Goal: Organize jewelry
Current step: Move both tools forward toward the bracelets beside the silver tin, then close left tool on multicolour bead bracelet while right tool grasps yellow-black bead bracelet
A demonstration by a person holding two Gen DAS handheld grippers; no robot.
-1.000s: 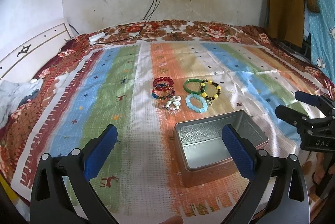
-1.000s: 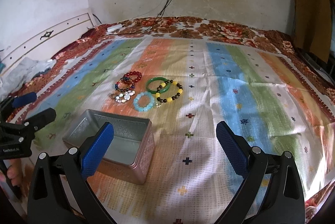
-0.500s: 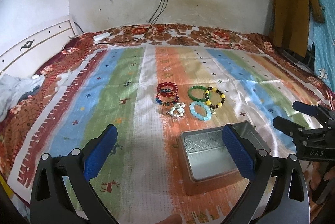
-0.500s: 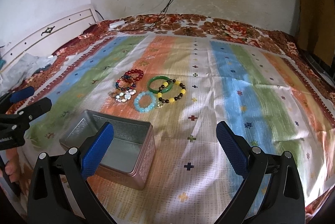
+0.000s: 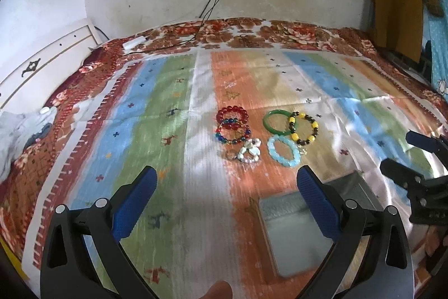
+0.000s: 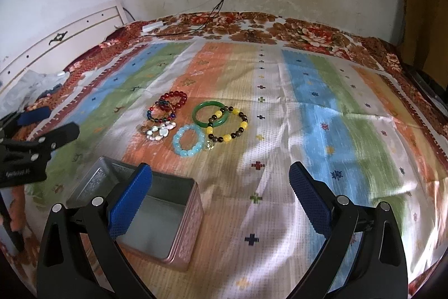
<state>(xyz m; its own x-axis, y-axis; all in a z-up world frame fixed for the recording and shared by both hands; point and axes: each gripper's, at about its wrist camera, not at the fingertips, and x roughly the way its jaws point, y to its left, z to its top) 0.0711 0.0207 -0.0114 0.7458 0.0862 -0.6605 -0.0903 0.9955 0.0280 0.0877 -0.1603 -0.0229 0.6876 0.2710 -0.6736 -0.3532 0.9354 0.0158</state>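
Over the last second I have brought both grippers up and forward, so the bracelets now sit nearer the middle of each view and the tin has slid toward the bottom edge. Nothing on the bed has been touched; only my vantage has changed.

Working left to right: my left gripper (image 5: 225, 185) hangs above the striped cloth (image 5: 173, 159), its jaws spread wide with nothing between them. Past it lie the 6 pieces in a loose cluster: the red bead bracelet (image 5: 232, 114) farthest back, the dark multicolour bracelet (image 5: 233, 134) overlapping its near edge, and the white shell bracelet (image 5: 249, 150) touching that one in front. Just beside them is the green bangle (image 5: 277, 122), with the yellow and brown bead bracelet (image 5: 303, 128) lying over its right rim, and the pale blue bead bracelet (image 5: 283, 150) in front of both. The open metal tin (image 6: 156, 204) stands nearer to me than the cluster, apart from it, and looks empty, so I judge no piece has been sorted yet. My right gripper (image 6: 221, 195) hovers just to the tin's right, also wide open and carrying nothing.

The closer, higher view tells me I am lined up to start: the pale blue bracelet is nearest the tin and lies free, so it seems the easiest first pick.
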